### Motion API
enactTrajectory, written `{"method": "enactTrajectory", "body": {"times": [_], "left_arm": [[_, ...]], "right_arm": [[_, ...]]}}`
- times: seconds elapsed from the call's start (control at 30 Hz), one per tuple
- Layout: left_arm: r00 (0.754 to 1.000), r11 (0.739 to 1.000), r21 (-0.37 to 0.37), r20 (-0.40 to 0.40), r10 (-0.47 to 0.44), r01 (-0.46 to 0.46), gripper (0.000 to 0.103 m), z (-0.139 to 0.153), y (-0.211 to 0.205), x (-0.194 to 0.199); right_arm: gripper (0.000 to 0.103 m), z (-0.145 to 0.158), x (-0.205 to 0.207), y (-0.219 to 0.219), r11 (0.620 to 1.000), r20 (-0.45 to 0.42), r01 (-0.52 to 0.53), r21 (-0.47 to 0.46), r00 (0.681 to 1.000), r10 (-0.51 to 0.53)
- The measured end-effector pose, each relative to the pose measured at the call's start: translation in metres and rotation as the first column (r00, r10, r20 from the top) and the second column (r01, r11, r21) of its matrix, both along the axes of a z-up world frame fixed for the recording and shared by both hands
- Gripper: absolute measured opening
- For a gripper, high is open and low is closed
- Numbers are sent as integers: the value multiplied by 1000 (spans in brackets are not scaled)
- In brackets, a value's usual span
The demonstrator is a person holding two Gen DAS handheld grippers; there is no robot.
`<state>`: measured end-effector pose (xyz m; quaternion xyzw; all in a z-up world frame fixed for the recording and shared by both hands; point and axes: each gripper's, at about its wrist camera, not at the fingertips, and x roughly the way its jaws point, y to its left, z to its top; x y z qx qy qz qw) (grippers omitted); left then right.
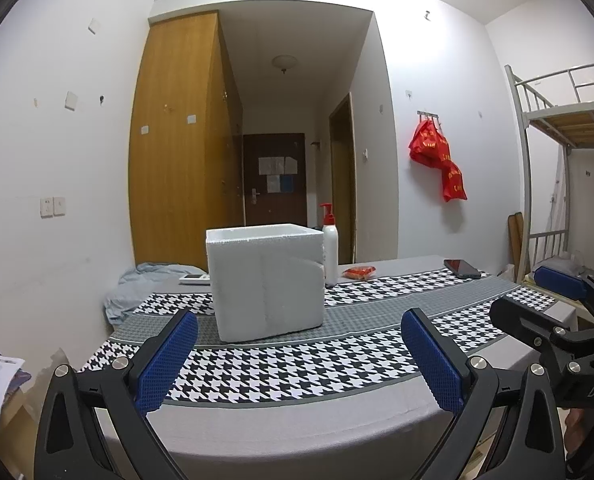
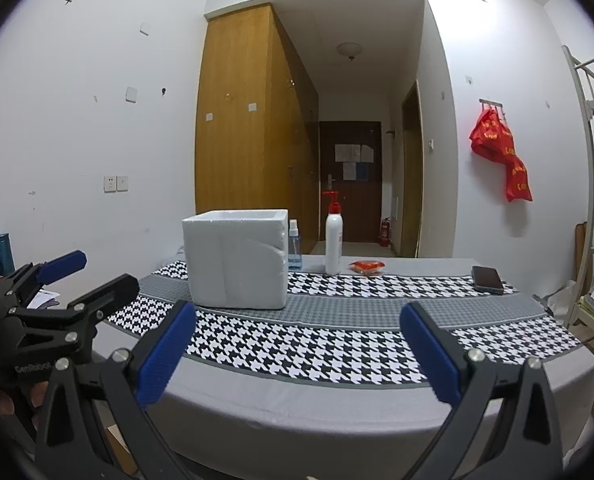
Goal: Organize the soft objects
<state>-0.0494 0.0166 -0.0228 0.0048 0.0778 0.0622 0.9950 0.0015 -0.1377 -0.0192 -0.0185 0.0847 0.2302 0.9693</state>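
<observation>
A white foam box (image 1: 267,284) (image 2: 237,258) stands open-topped on the table with the houndstooth cloth (image 1: 297,364) (image 2: 317,344). A crumpled light blue cloth (image 1: 145,284) lies at the table's far left. A small red-orange packet (image 1: 360,272) (image 2: 367,266) lies behind, to the right of the box. My left gripper (image 1: 299,356) is open and empty, above the table's near edge in front of the box. My right gripper (image 2: 297,350) is open and empty, also at the near edge. Each gripper shows in the other's view, the right (image 1: 545,304) and the left (image 2: 89,276).
A white pump bottle (image 1: 330,248) (image 2: 333,240) and a small blue spray bottle (image 2: 295,246) stand behind the box. A dark phone (image 1: 462,268) (image 2: 487,279) lies at the back right. A remote (image 1: 195,279) lies left of the box. A bunk bed (image 1: 569,128) stands right.
</observation>
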Motion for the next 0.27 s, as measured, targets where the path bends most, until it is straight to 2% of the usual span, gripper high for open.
{"method": "enactTrajectory", "body": {"times": [0.27], "left_arm": [[1000,1000,3,2,-6,6,102,1,-1,0]], "right_arm": [[103,0,0,0,1000,-2,0,-2,1000,0]]}}
